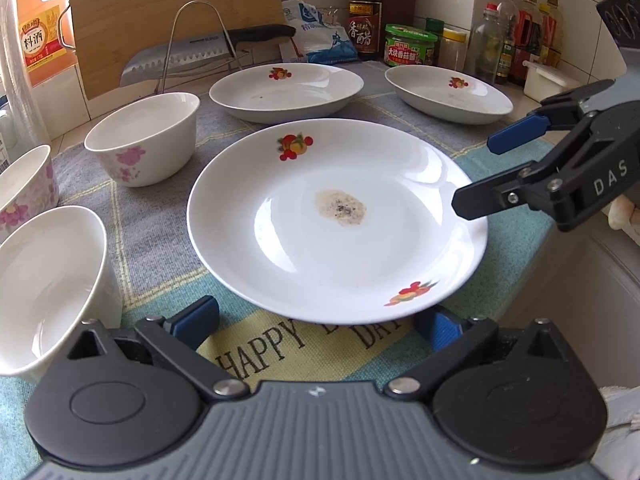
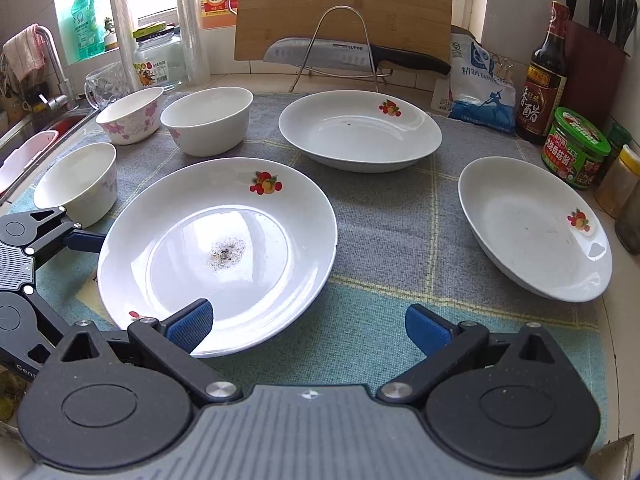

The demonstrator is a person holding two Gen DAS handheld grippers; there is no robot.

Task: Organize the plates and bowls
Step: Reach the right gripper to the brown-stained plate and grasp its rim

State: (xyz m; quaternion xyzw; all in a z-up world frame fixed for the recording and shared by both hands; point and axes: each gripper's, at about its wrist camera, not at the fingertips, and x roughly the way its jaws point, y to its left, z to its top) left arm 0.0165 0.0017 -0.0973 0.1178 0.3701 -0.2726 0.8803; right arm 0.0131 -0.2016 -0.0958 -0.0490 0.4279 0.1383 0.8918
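A white plate (image 1: 336,220) (image 2: 216,256) with fruit prints and a brown stain in its middle lies nearest on the cloth. My left gripper (image 1: 316,324) is open at the plate's near rim, a pad on each side, pressing nothing. My right gripper (image 2: 308,330) (image 1: 476,176) is open too. One of its fingers (image 1: 476,200) hangs over the plate's right rim. Two more fruit-print plates (image 2: 356,132) (image 2: 532,228) lie behind and to the right. Three white bowls (image 2: 208,124) (image 2: 132,114) (image 2: 78,182) stand at the left, with the left gripper's finger (image 2: 86,240) beside the nearest.
A checked cloth (image 2: 384,220) covers the counter. Behind stand a wire rack (image 2: 340,48) holding a knife (image 2: 352,56), a cutting board (image 2: 344,0), a salt bag, bottles and jars (image 2: 576,148). A sink (image 2: 36,136) lies far left. The counter edge runs close on the right.
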